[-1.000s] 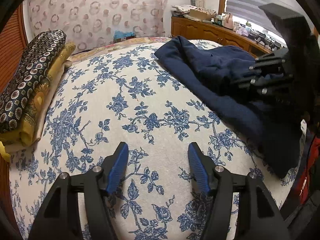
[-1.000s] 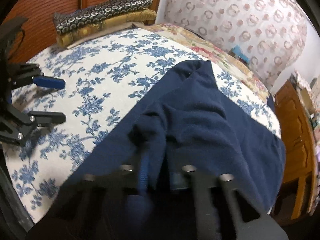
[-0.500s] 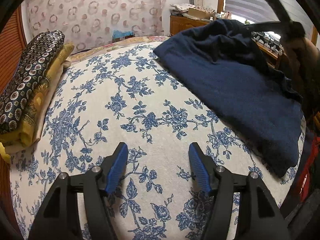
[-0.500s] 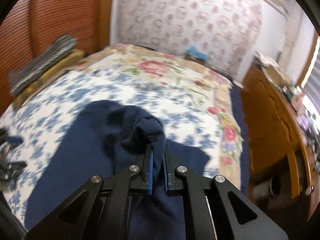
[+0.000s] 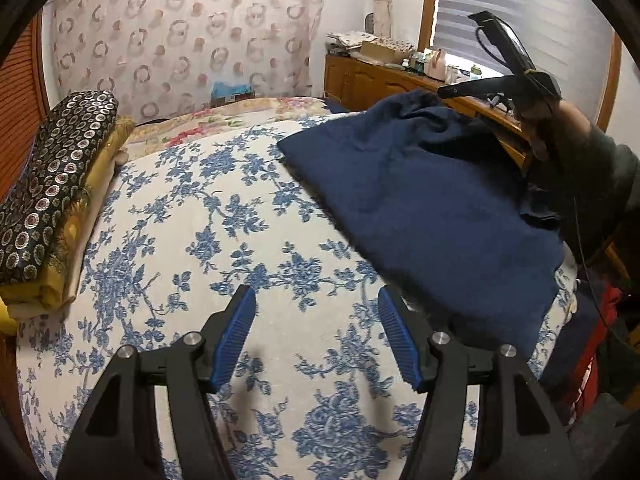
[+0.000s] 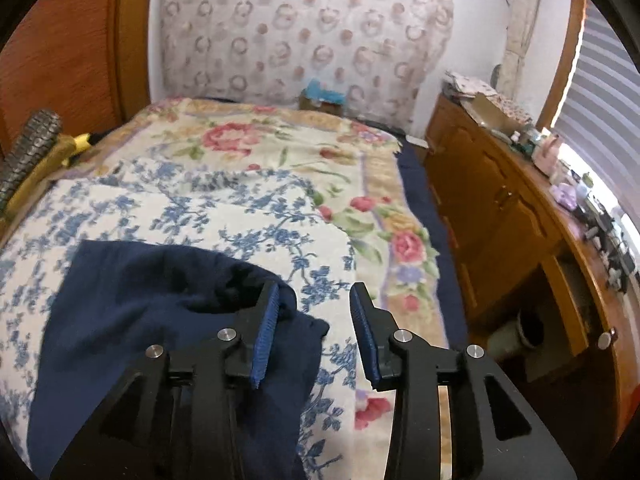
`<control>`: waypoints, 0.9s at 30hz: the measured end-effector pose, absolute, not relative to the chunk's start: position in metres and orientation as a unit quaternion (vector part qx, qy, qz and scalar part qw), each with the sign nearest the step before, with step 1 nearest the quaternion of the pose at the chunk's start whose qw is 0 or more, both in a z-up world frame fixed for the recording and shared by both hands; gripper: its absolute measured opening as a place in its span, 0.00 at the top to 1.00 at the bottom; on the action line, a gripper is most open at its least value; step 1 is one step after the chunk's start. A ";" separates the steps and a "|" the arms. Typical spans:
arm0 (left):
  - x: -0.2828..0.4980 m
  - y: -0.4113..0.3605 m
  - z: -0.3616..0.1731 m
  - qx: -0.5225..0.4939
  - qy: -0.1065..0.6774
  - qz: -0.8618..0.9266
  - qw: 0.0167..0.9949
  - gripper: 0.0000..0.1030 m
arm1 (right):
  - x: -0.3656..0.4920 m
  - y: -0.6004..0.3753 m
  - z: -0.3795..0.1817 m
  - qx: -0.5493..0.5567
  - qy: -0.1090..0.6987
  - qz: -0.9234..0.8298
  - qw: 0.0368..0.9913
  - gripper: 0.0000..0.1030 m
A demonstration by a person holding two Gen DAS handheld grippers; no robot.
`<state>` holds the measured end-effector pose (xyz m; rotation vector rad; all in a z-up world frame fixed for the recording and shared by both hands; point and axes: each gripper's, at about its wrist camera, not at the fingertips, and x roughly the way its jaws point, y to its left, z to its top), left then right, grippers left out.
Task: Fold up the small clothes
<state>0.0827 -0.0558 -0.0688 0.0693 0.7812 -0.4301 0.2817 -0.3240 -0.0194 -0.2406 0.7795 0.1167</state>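
One navy garment (image 5: 432,208), frame right, on my bed (image 5: 224,240); left hand-held gripper (image 5: 316,336) wide, empty; right hand-held gripper (image 6: 314,332) wide, empty.

Daylight comes thru blinds (image 5: 520,20) at right, blown out near the sill in right wrist view. Room otherwise dim, warm. Soft shadows under left gripper (image 5: 316,336) on bedspread (image 5: 192,240). Right view slightly blurred, esp. bedspread. Strong fisheye bending, black vignette at corners.

Garment (image 5: 420,200) lies on bed (image 5: 240,240), right of folded stack (image 5: 52,184).
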 end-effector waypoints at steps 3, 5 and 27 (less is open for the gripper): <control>0.084 -0.059 -0.071 0.031 0.379 -0.208 0.901 0.39 | 0.266 -0.324 -0.015 -0.127 0.363 0.062 0.921 0.64; 0.085 -0.061 -0.073 0.026 0.381 -0.208 0.900 0.39 | 0.261 -0.326 -0.011 -0.125 0.355 0.058 0.925 0.62; 0.070 -0.107 -0.079 0.034 0.386 -0.251 0.887 0.39 | 0.099 -0.306 -0.075 -0.140 0.395 0.144 0.896 0.50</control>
